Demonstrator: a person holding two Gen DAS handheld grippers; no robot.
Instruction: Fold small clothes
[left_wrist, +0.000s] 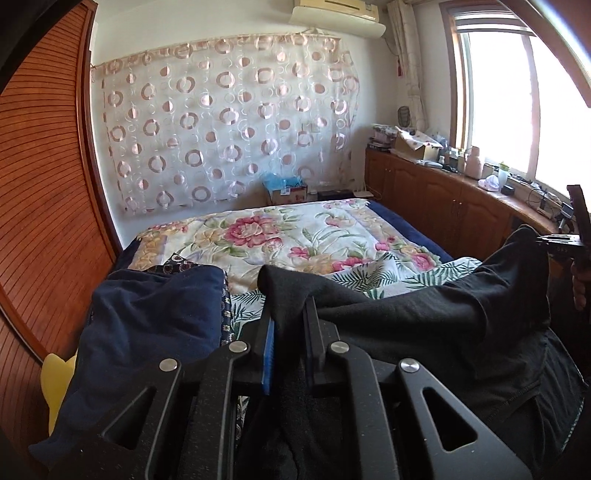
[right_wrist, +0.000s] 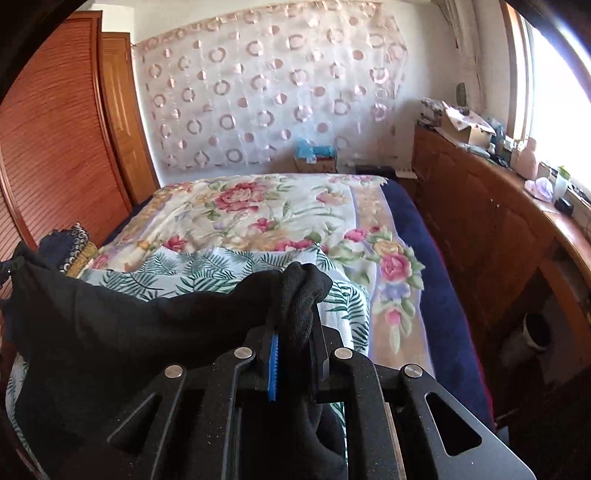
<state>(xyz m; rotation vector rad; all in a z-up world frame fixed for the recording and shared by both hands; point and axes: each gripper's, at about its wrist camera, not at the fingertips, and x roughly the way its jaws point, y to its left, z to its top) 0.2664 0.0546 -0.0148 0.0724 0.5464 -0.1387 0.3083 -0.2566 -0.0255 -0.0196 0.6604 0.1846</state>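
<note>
Two grippers hold one black garment (left_wrist: 424, 314) between them, raised above the near end of the bed (left_wrist: 295, 229). My left gripper (left_wrist: 288, 314) is closed on a bunched corner of the cloth, which rises in a peak between its fingers; the blue pad (left_wrist: 269, 354) of one finger shows beside the fabric. My right gripper (right_wrist: 295, 314) is likewise clamped on a gathered wad of the same garment — black cloth fills the gap between its fingers and hangs below them. Seen from the left wrist, the garment spans rightward to where the right gripper appears at the frame's edge (left_wrist: 576, 240); seen from the right wrist, it stretches leftward and sags in the middle. Beneath it lies a leaf-print sheet (right_wrist: 207, 273), and beyond that a floral quilt (right_wrist: 258, 210) over a dark blue blanket (right_wrist: 424, 236). A navy garment (left_wrist: 155, 314) lies crumpled just to the left of the left gripper, partly covering a yellow object (left_wrist: 55, 384). Wooden louvred wardrobe doors (left_wrist: 40, 184) stand at left — a low wooden cabinet (left_wrist: 443, 199) runs under the window (left_wrist: 509, 103) at right.
</note>
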